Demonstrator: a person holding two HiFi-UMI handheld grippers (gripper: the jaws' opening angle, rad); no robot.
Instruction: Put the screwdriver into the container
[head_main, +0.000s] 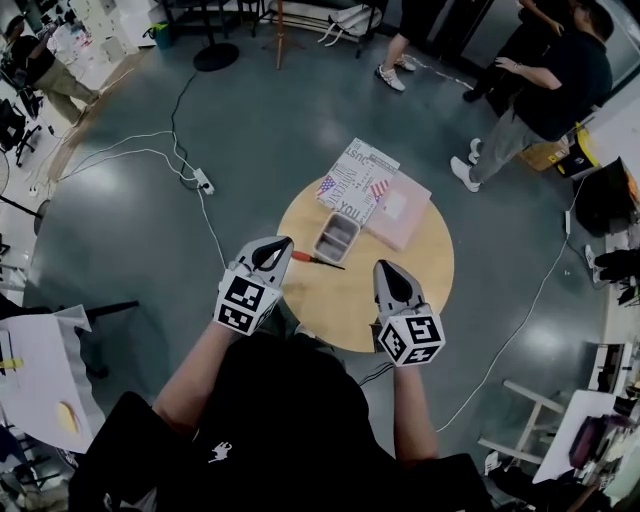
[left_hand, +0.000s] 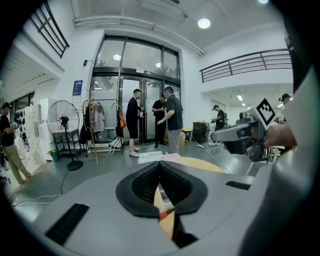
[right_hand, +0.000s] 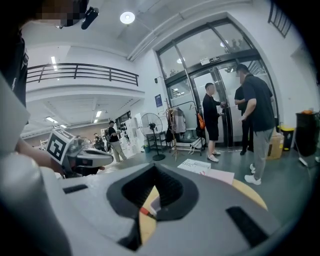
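While the screwdriver (head_main: 316, 259) lies untouched just beside the container (head_main: 321, 244), left gripper (head_main: 283, 244) and right gripper (head_main: 386, 268) hover near it, closed and empty, so pickup comes next: open one and grasp.

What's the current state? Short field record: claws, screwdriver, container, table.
left claw: shut, empty, tip close to the screwdriver's red handle
right claw: shut, empty, over the near right of the table
screwdriver: lying flat on the table, left of the container, not in it
container: grey, open-topped, nothing seen inside
table: round, wooden
behind container: printed paper, pink sheet
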